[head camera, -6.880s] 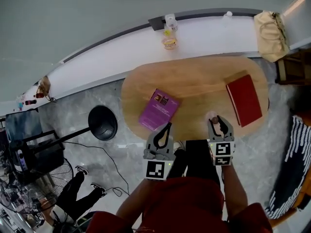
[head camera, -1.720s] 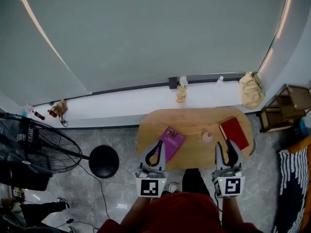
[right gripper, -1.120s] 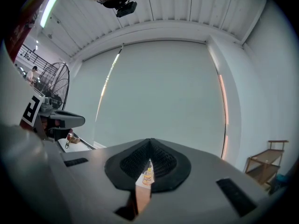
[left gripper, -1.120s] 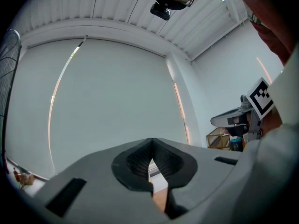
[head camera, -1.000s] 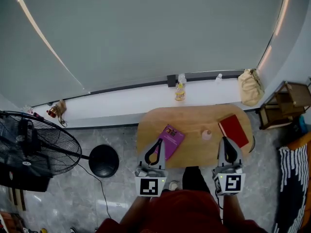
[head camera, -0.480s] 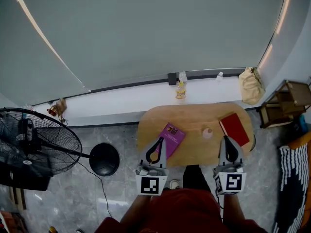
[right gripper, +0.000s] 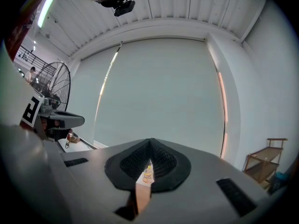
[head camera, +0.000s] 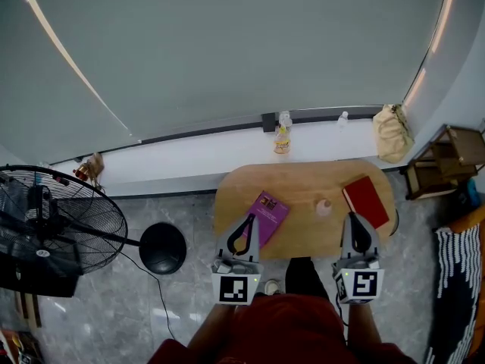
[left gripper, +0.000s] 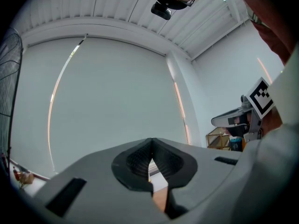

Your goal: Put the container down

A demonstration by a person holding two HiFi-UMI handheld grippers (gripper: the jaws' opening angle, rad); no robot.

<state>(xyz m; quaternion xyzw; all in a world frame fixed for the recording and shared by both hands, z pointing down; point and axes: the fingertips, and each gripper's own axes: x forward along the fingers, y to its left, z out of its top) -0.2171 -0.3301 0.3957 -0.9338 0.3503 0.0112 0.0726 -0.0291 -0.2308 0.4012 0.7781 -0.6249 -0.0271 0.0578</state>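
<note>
Container: a small pale pink container (head camera: 323, 207) is seen standing on the table (head camera: 303, 182), between the purple book (head camera: 265, 212) and the red book (head camera: 366, 201), nearer the right end.
Left gripper (head camera: 248, 218): jaws are closed tip to tip on nothing; it is held over the near edge, by the purple book.
Right gripper (head camera: 351, 217): jaws are closed and empty; it is held over the near edge, apart from the container.
Writing: the purple book's cover print and the yellow label of the bottle (head camera: 282, 139) on the ledge (head camera: 189, 161) cannot be read.
</note>
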